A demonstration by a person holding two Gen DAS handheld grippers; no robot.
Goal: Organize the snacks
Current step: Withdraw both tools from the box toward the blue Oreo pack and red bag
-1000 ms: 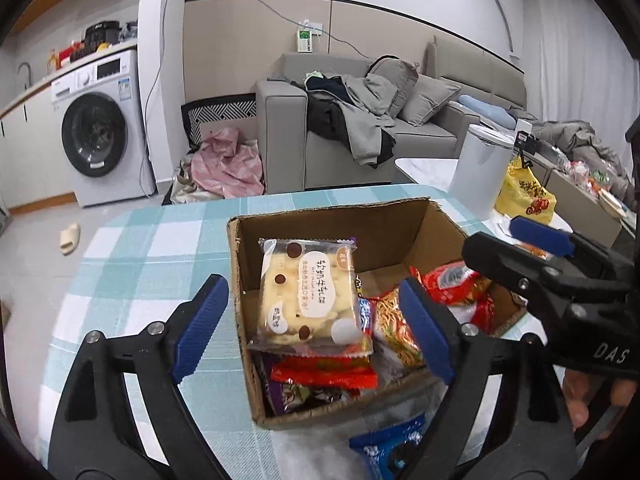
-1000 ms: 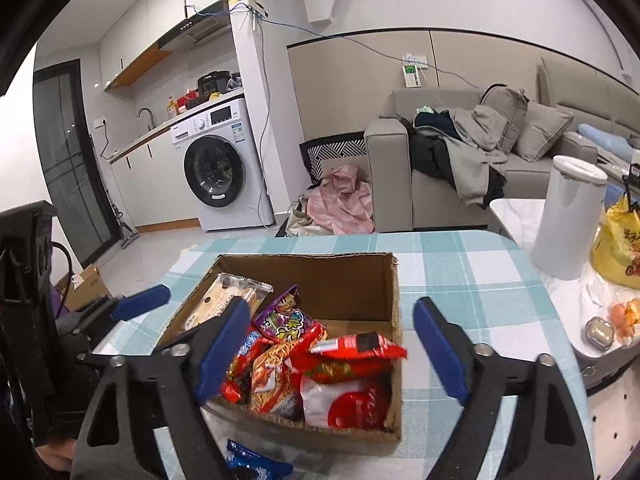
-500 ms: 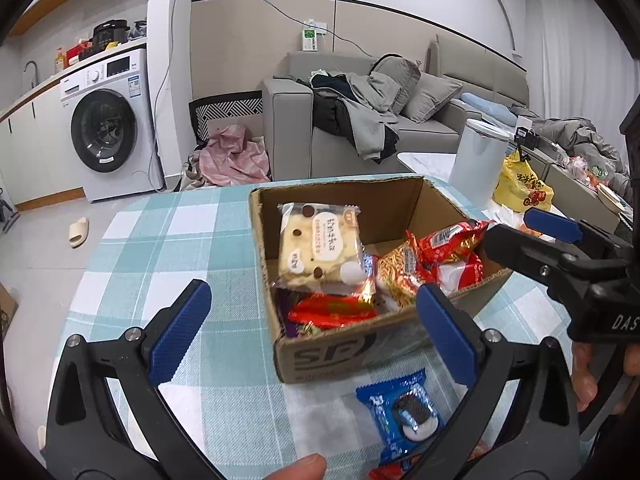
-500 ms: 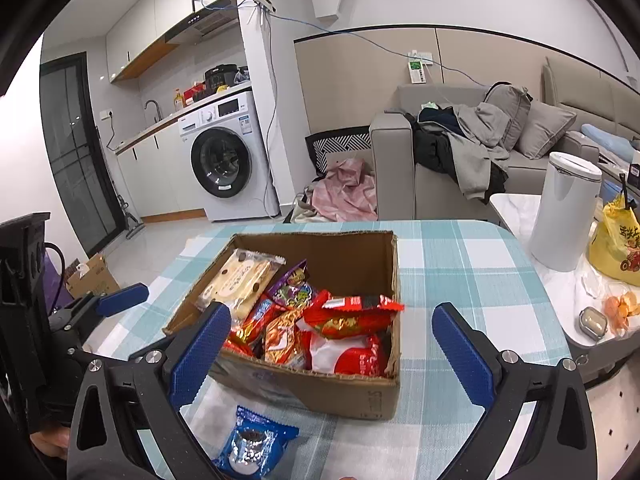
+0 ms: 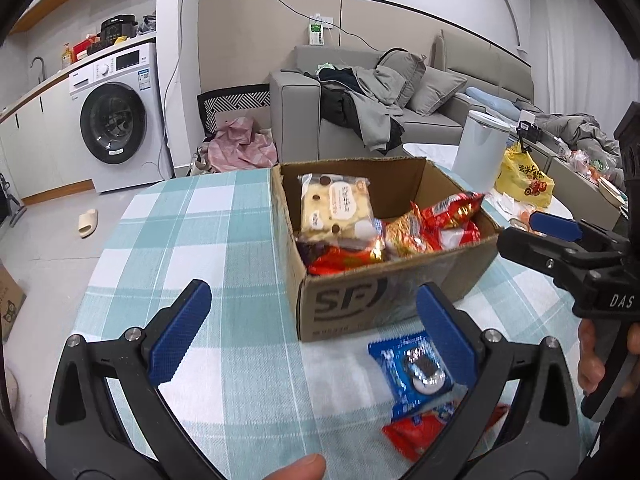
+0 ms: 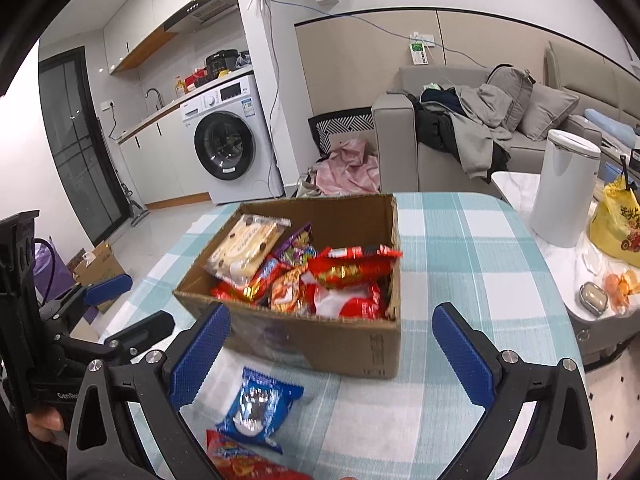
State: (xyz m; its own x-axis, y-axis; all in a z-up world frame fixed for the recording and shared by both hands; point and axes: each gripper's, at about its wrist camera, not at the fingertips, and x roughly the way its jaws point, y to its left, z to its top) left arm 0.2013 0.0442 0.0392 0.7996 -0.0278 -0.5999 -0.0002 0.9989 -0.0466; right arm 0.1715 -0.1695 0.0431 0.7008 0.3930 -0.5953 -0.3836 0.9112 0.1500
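Note:
A cardboard box [image 5: 384, 292] [image 6: 320, 344] stands on the checked tablecloth, filled with snack packets: a pale cake pack [image 5: 334, 208] [image 6: 246, 248] and red and orange bags [image 5: 448, 220] [image 6: 352, 268]. In front of the box lie a blue cookie packet [image 5: 412, 368] [image 6: 260, 404] and a red packet [image 5: 420, 432] [image 6: 240, 460]. My left gripper [image 5: 312, 332] is open and empty, on the near side of the box. My right gripper [image 6: 328, 352] is open and empty too, with the blue packet low between its fingers.
The table [image 5: 180, 240] has bare cloth left of the box. Beside it, a white side table carries a white bin [image 6: 564, 188], a yellow bag [image 6: 616, 220] and oranges [image 6: 620, 284]. A sofa [image 5: 360, 120] and washing machine [image 5: 116, 120] stand behind.
Both grippers have drawn back from the box and opened wider. The box now looks farther away, and the blue and red packets have come into view in front of it.

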